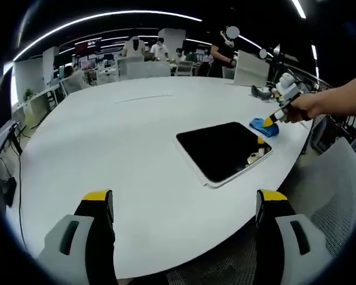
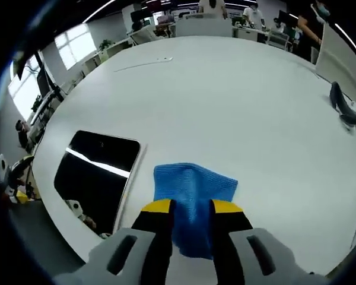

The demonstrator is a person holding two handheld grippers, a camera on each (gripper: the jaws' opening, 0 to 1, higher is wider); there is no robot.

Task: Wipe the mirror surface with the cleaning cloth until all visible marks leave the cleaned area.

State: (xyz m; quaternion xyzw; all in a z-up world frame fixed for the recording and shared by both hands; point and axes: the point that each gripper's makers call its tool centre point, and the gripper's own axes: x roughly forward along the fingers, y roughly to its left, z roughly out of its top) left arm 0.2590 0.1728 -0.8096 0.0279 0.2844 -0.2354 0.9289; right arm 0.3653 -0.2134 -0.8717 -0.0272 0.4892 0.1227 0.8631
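L gripper [image 1: 184, 205] hovers over the near edge of a big white table [image 1: 124, 136], jaws spread wide, nothing between them. Mirror [image 1: 223, 150] lies flat on the table ahead and to the R in the left gripper view, dark face up, pale frame, near the table's R edge; it reflects ceiling lights and bits of gripper. Just beyond its far corner sits the blue cloth [image 1: 261, 126], w/ the R gripper [image 1: 275, 117] on it, held by a hand [image 1: 307, 107]. In the right gripper view, R gripper [image 2: 193, 206] has its yellow-tipped jaws pinched in on the near part of the cloth [image 2: 193, 190], a raised fold caught between them; rest of cloth spreads flat on the table [image 2: 225, 101]. Mirror [image 2: 98, 172] just L of the cloth, close but not touching. Far side: a dark object [image 2: 342, 104] by the table's R edge, can't tell what; people and desks in the background.
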